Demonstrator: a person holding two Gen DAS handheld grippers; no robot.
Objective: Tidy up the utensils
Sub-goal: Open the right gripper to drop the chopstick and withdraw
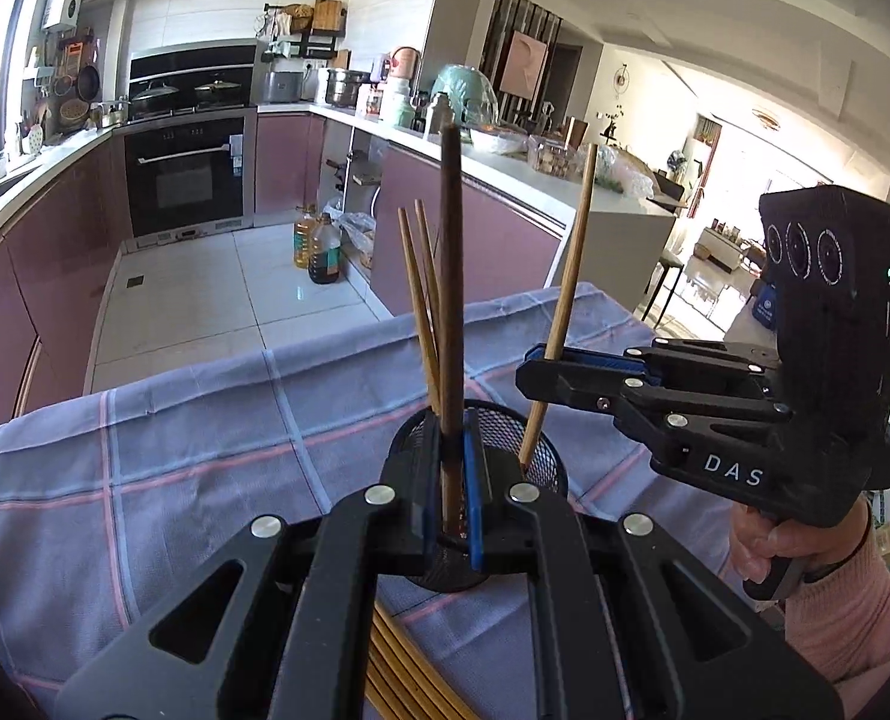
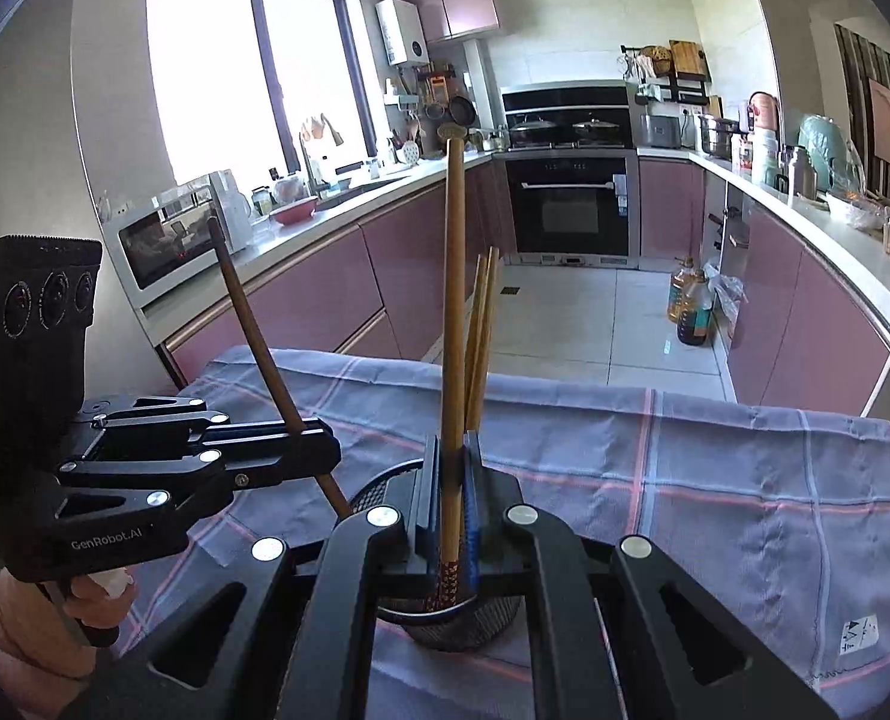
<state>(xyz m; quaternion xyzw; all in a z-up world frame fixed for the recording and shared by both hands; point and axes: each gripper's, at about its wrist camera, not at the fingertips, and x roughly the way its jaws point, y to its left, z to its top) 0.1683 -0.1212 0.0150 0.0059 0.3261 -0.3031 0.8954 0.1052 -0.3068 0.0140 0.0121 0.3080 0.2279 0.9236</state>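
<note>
I hold a two-finger gripper in each hand over a black mesh holder [image 1: 508, 432] that stands on a table covered with a blue checked cloth [image 1: 205, 420], and every place below is given from that holder

My left gripper [image 1: 452, 480] is pinching a dark brown chopstick [image 1: 450, 276], which stands nearly upright with its lower end over the holder's mouth; whether the tip is inside I cannot tell. My right gripper [image 2: 451, 516] is pinching a lighter wooden chopstick [image 2: 454, 300], also close to upright, its patterned lower end dipping toward the holder's rim

Done, as far as I can judge: two light chopsticks [image 1: 418, 288] already stand in the holder, leaning toward the far side. Left to do: the two I am holding are not yet released, and a bundle of loose chopsticks [image 1: 403, 666] lies on the cloth on the near side of the holder, under my left gripper, waiting to be picked up. So I judge the job to be at an early to middle stage

Readable writing: in the left wrist view the right gripper's body shows "DAS"; in the right wrist view the left gripper's body shows "GenRobot.AI". A small white tag [image 2: 859, 633] on the cloth, to the right of the holder, carries marks too small to read
</note>
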